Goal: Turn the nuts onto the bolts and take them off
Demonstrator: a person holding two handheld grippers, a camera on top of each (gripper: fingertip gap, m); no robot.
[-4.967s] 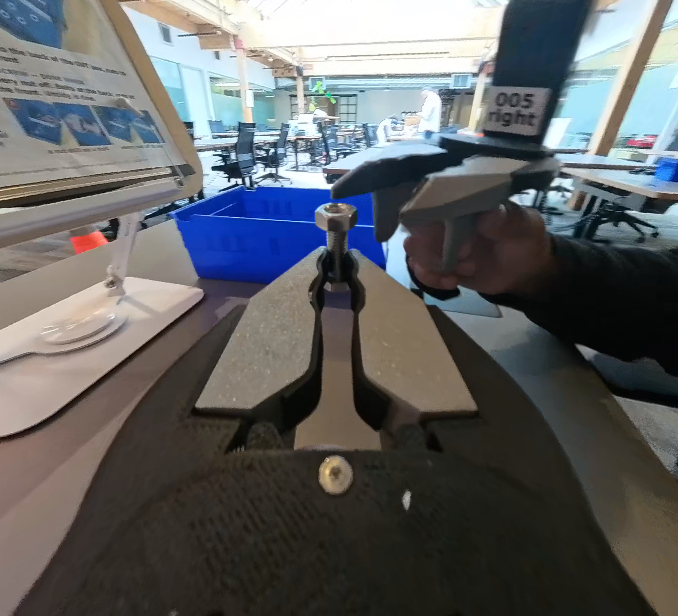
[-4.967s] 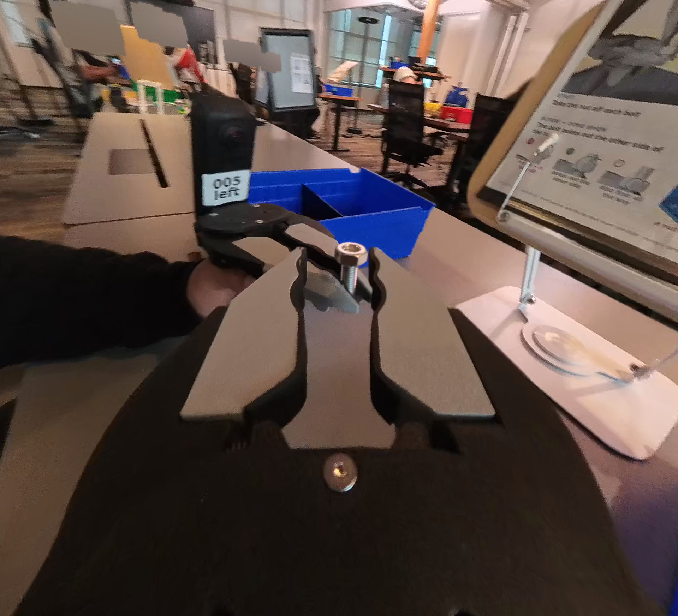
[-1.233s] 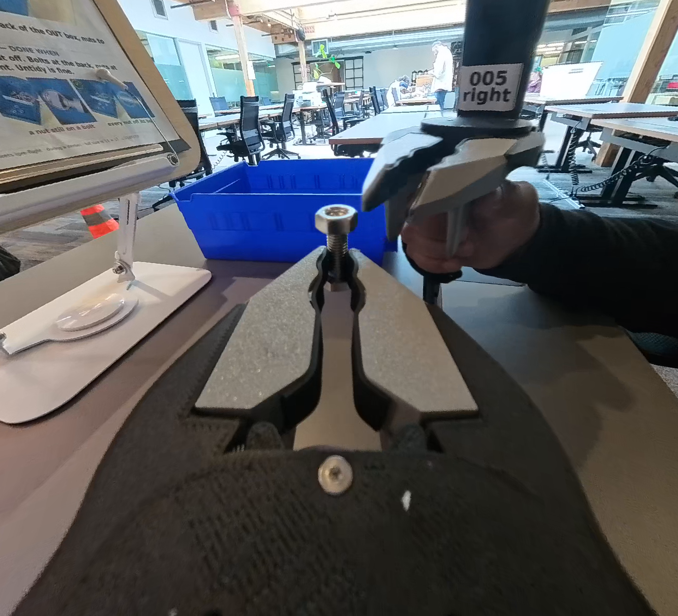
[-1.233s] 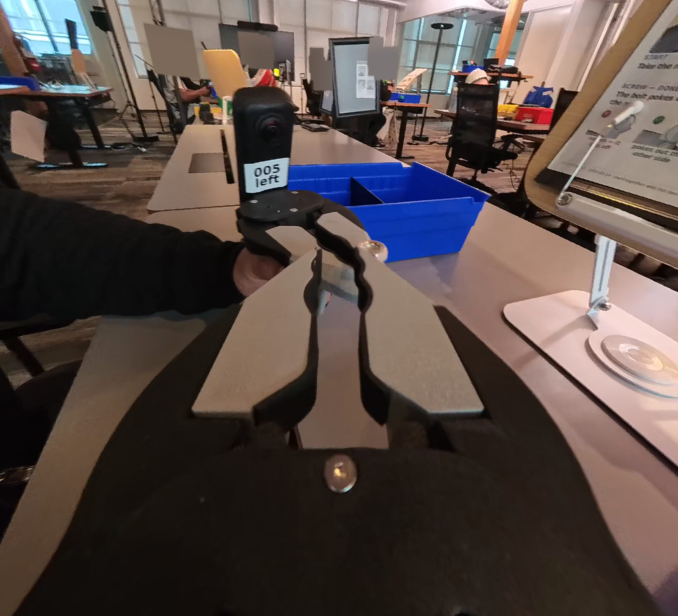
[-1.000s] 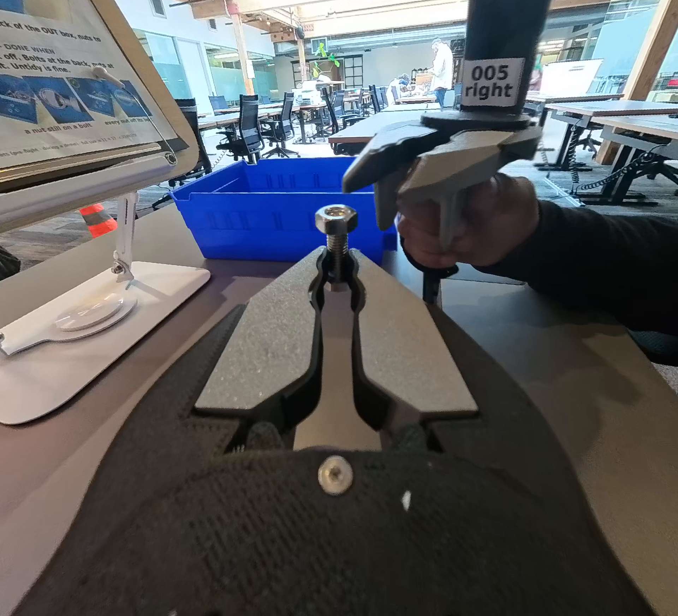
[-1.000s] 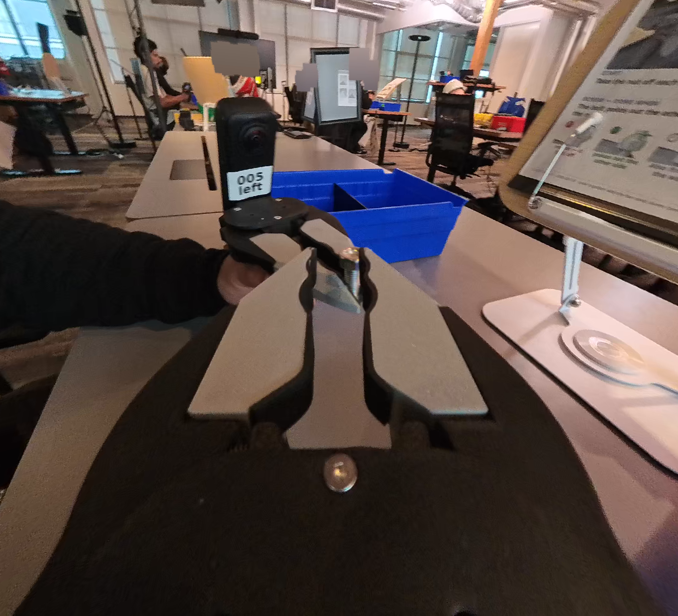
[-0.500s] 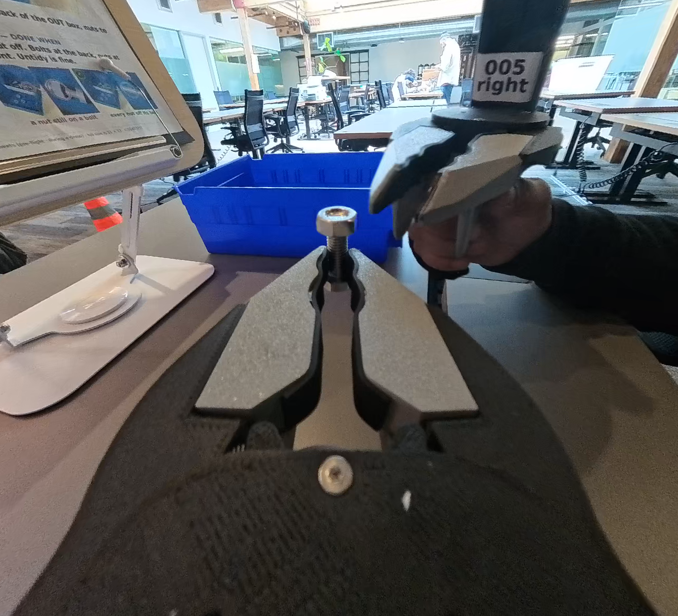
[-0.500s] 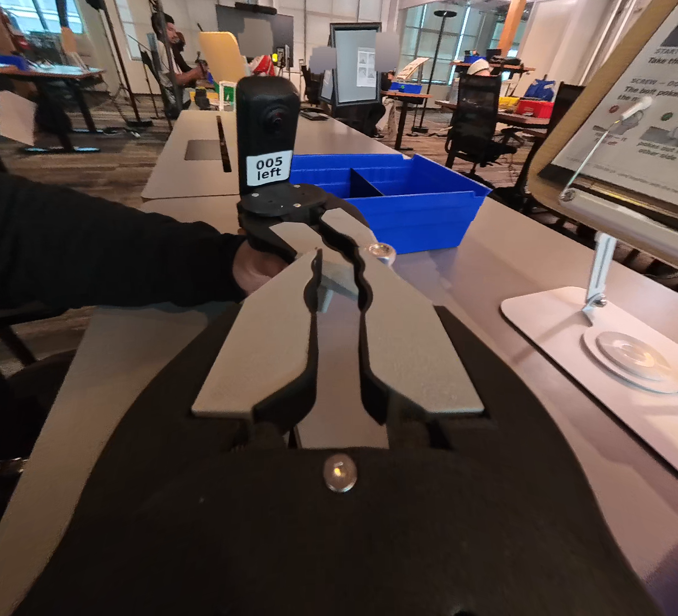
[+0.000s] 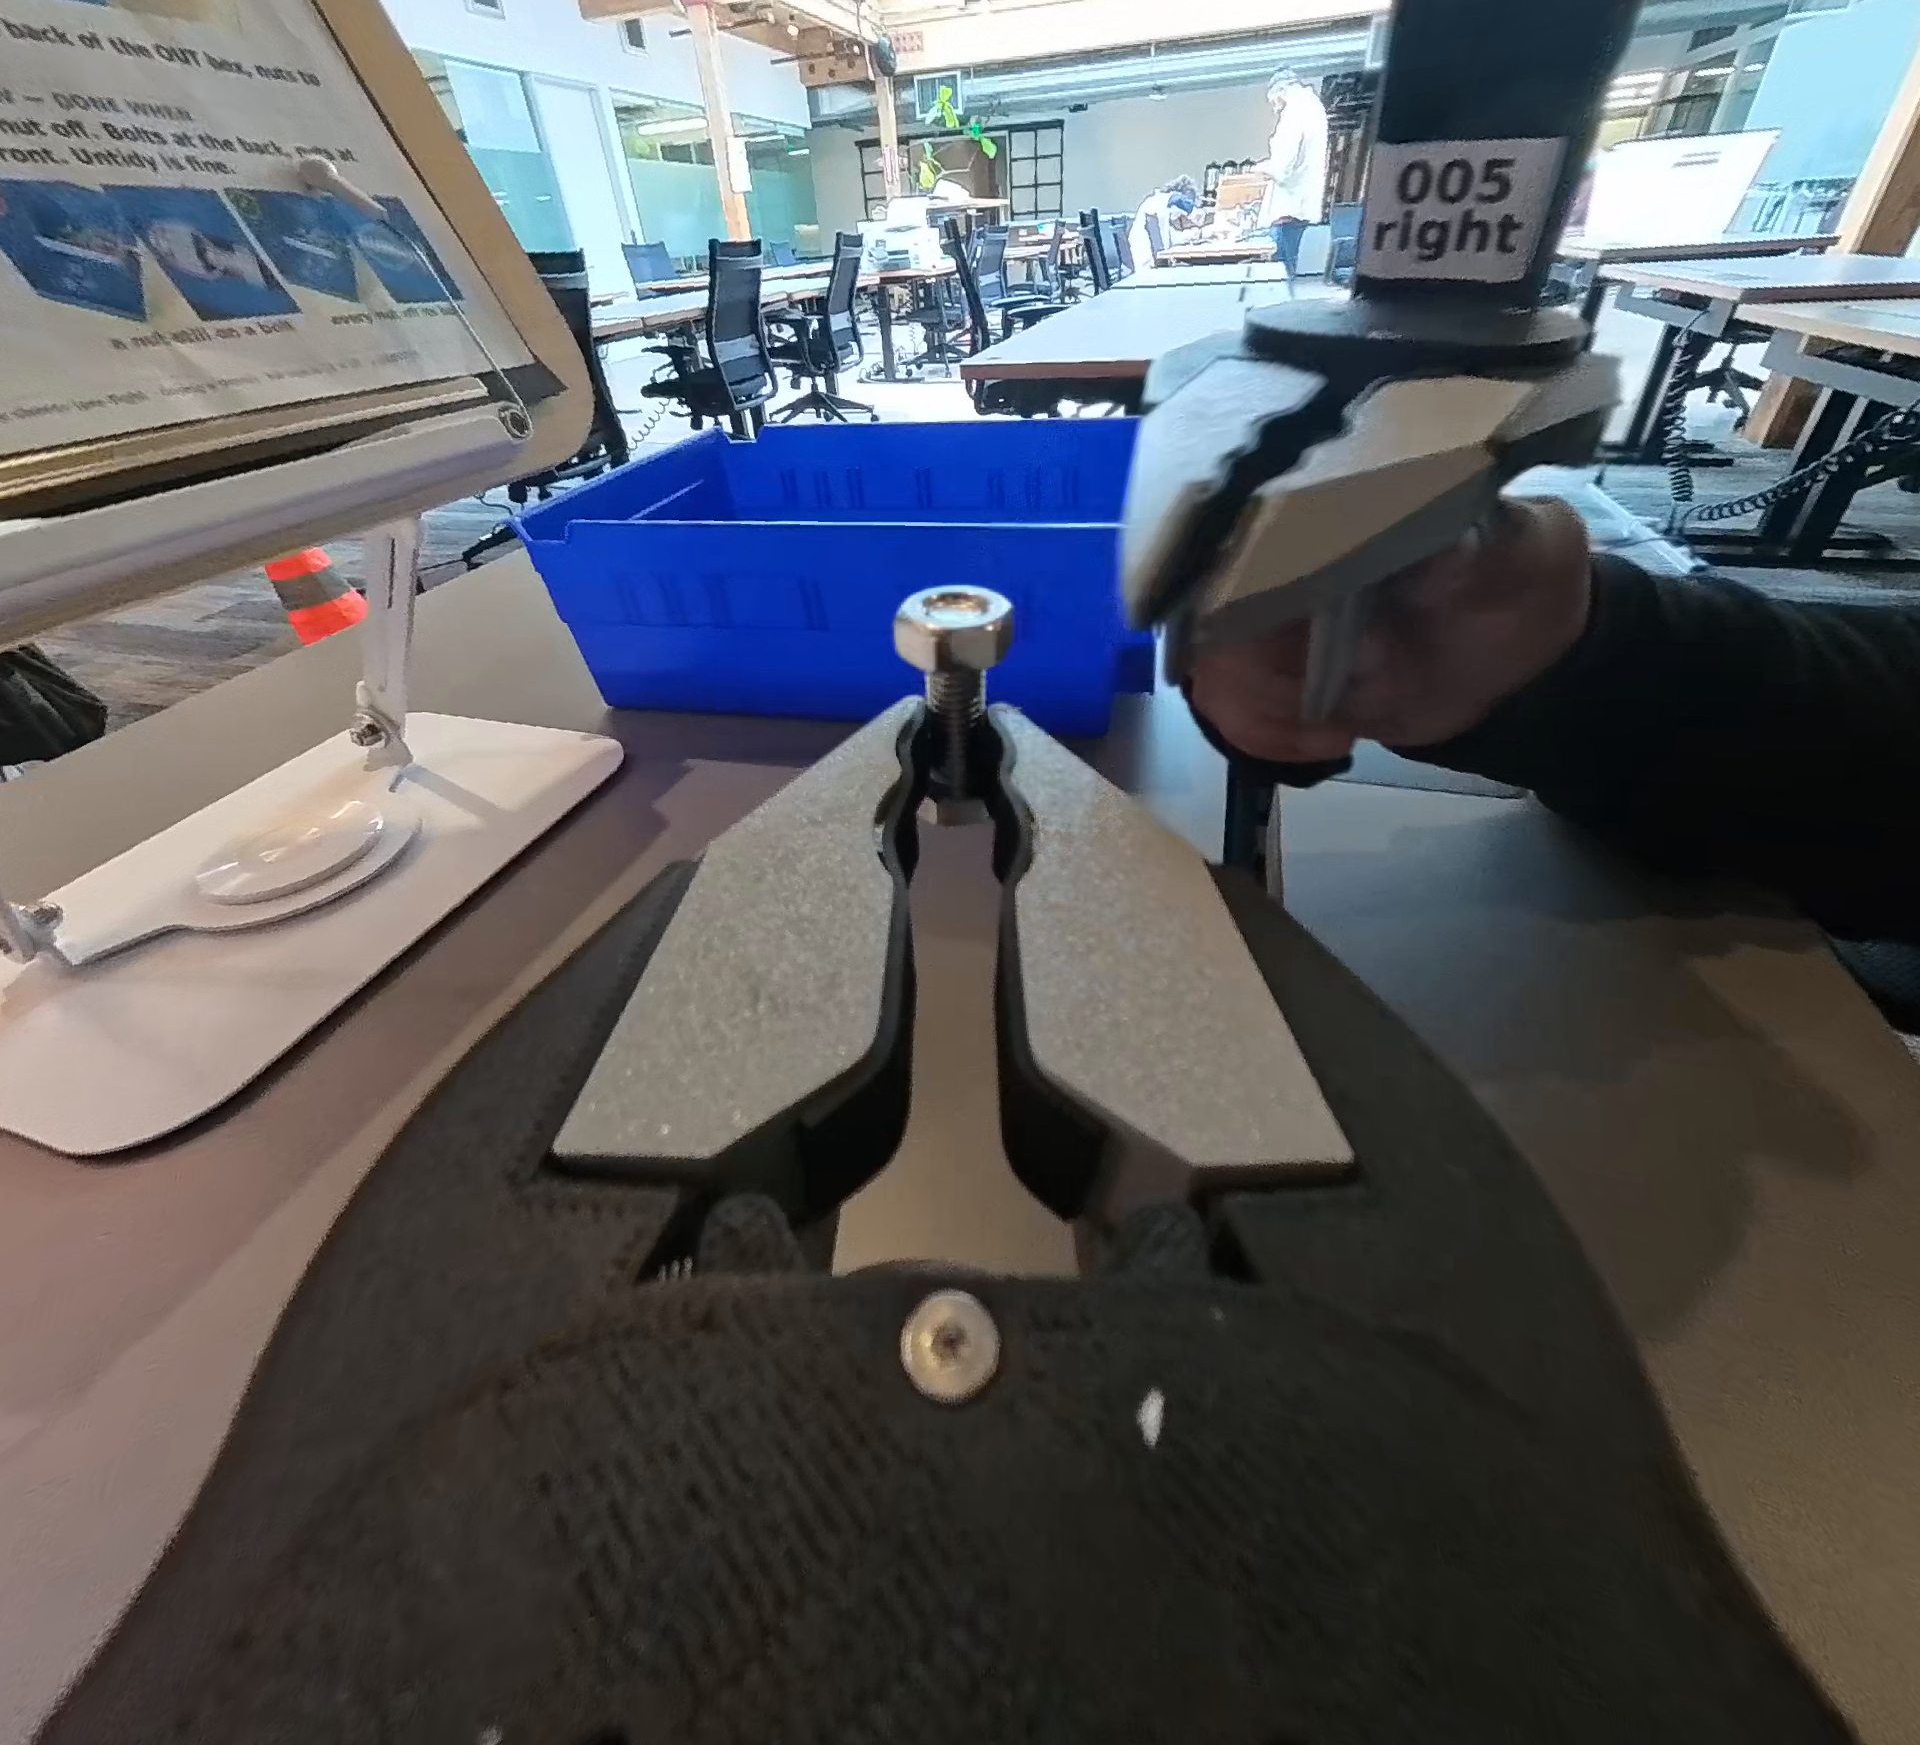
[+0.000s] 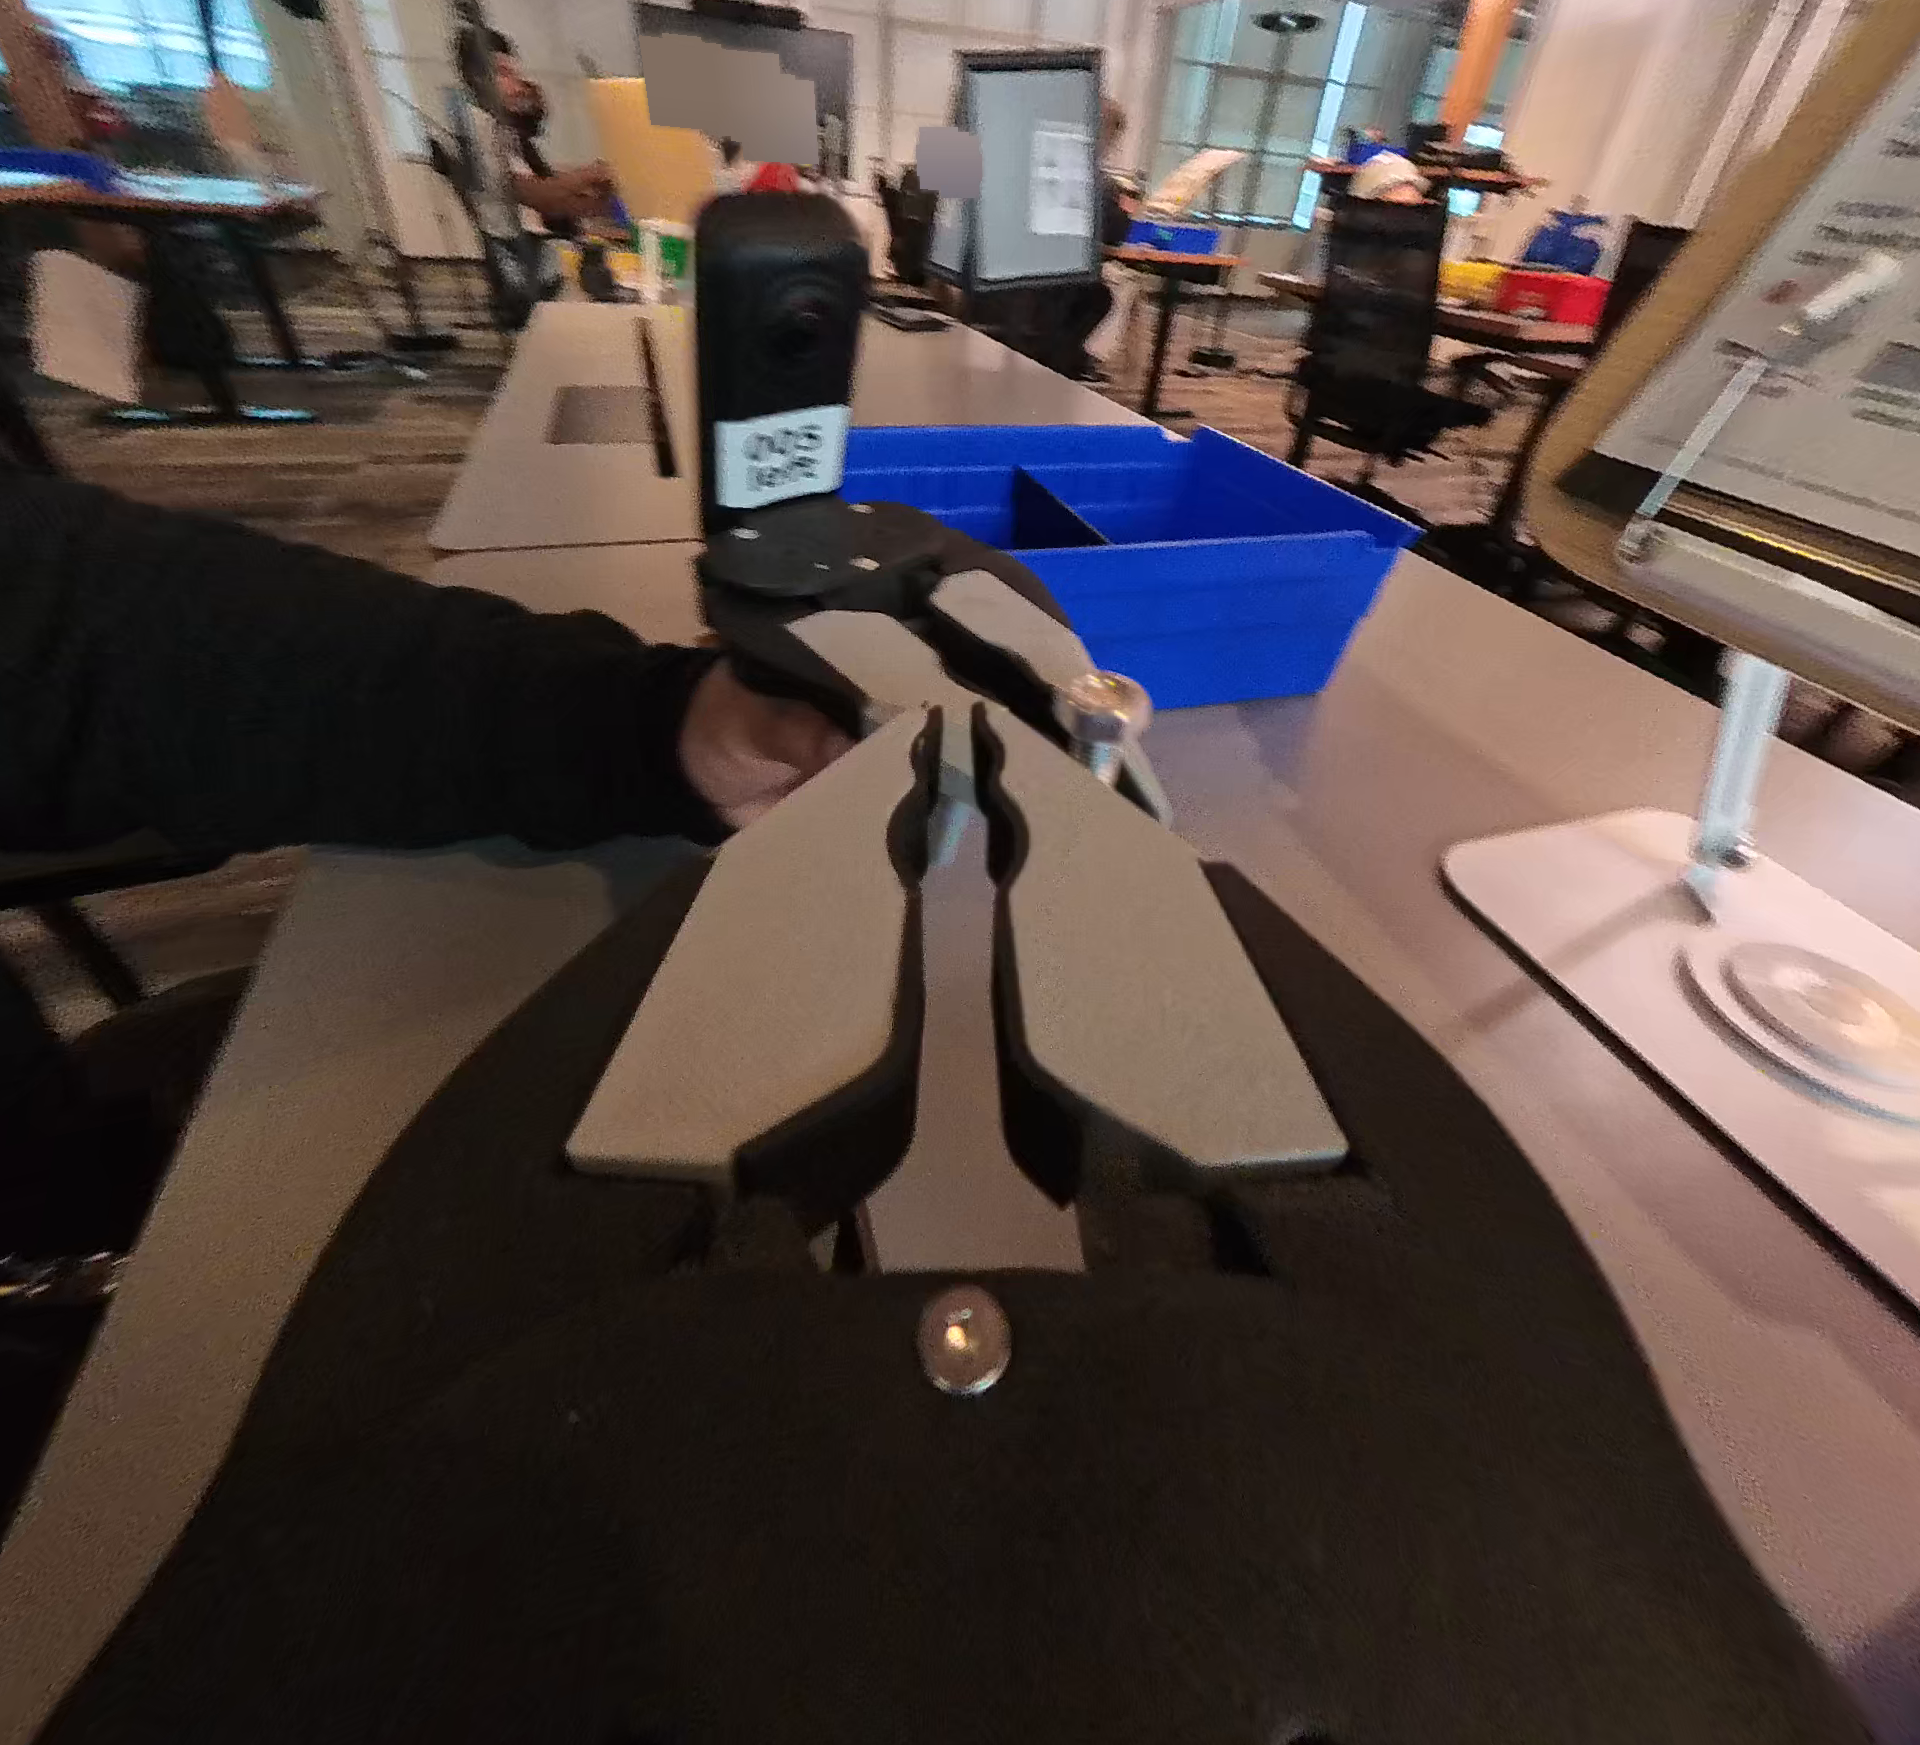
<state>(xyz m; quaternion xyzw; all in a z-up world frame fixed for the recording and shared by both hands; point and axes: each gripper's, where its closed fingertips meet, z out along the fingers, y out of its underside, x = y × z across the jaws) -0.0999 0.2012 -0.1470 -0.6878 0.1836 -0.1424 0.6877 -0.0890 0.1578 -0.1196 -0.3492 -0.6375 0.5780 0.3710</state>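
Left claw [image 9: 956, 760] pinches a threaded steel bolt [image 9: 950, 719] upright above the grey desk [image 9: 1558, 1020], a shiny six-sided nut [image 9: 953, 631] at its top. Right claw [image 10: 956, 739], its flat grey fingers nearly pressed together, sits just beside it, gripping nothing visible.
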